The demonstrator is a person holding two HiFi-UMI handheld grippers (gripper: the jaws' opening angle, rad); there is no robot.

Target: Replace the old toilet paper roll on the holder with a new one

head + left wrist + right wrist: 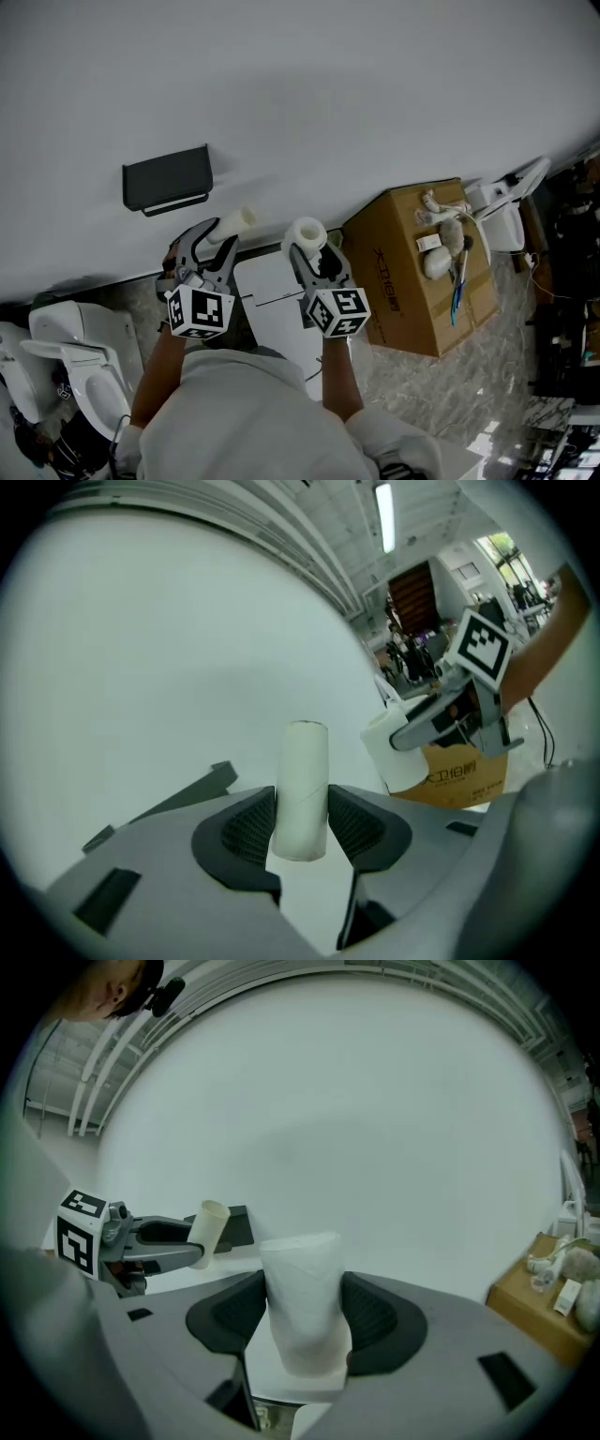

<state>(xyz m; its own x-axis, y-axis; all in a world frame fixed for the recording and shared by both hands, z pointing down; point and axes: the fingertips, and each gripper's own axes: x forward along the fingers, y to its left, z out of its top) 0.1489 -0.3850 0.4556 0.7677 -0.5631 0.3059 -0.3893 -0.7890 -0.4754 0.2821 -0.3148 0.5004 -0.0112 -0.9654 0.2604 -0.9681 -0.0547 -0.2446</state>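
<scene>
Closest in, just below and right of the holder [167, 178]: left gripper [217, 246], jaws pinched narrow on the old tube [302, 789]. Beside it, a little farther right of the holder: right gripper [309, 255], jaws spread wide and pressed on the new roll [302, 1297]. Farther off, flat on the white wall: the holder itself, a black box with no roll seen on it. Well to the right of the holder, down on the floor: a brown cardboard box [412, 272].

Reads as roughly half done. Old tube off and in hand, new roll picked up and raised near the holder. Left to do, judging from this: fit the new roll onto the holder and get rid of the tube.

As for looks, nearest first. Old tube: bare off-white cardboard, slim, no paper left on it, one open end poking past the jaw tips toward the wall. New roll: full, white and soft, sides dented slightly where the pads press, hollow core showing at the top in the head view.
</scene>
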